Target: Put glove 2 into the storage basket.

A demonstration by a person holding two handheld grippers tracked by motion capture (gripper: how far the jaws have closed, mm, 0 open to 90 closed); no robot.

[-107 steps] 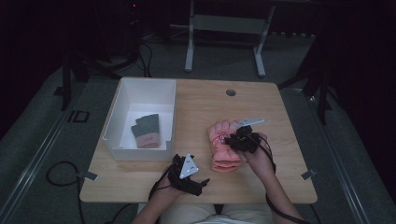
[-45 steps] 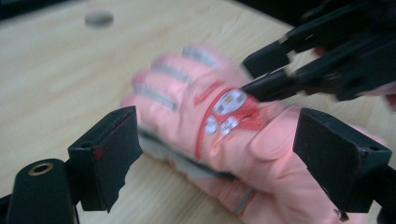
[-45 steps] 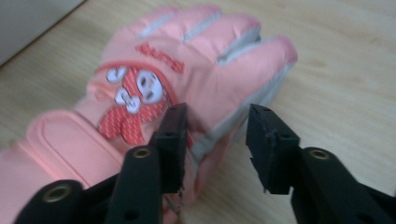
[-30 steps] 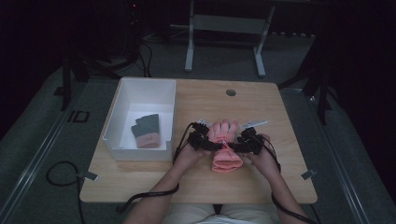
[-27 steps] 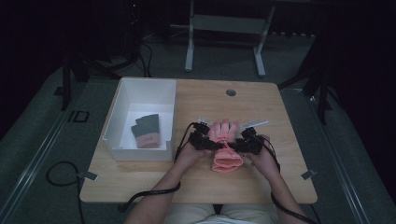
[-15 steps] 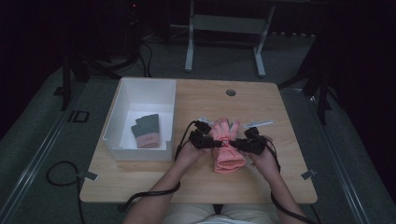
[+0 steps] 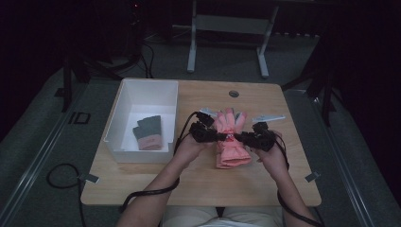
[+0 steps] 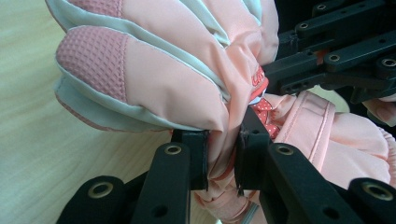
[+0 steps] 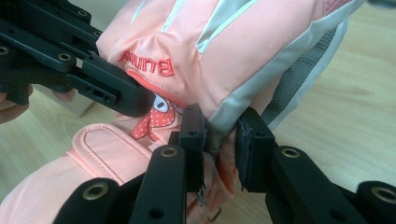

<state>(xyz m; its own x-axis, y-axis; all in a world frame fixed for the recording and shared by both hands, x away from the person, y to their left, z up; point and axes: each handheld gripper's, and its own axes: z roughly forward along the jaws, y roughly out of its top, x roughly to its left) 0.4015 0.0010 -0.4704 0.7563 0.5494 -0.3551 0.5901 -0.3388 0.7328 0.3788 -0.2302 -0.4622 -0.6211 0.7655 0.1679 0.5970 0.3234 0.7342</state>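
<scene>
The pink glove [image 7: 230, 137], at table centre, is pinched at its wrist from nine by the left gripper [image 7: 218, 136] and three by the right gripper [image 7: 238, 137], jaws nearly closed on fabric. A lift is under way; transfer toward the white bin [image 7: 124, 111] at nine seems called for.

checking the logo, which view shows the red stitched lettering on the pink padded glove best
The right gripper view: the red stitched lettering on the pink padded glove is close, though inverted. The left gripper view catches only its edge; the high view is too distant.

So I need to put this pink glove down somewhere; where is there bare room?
Free: the tabletop along the near edge, and the far right corner past the round hole. The white bin holds dark gloves near its front; its back half is bare.
</scene>
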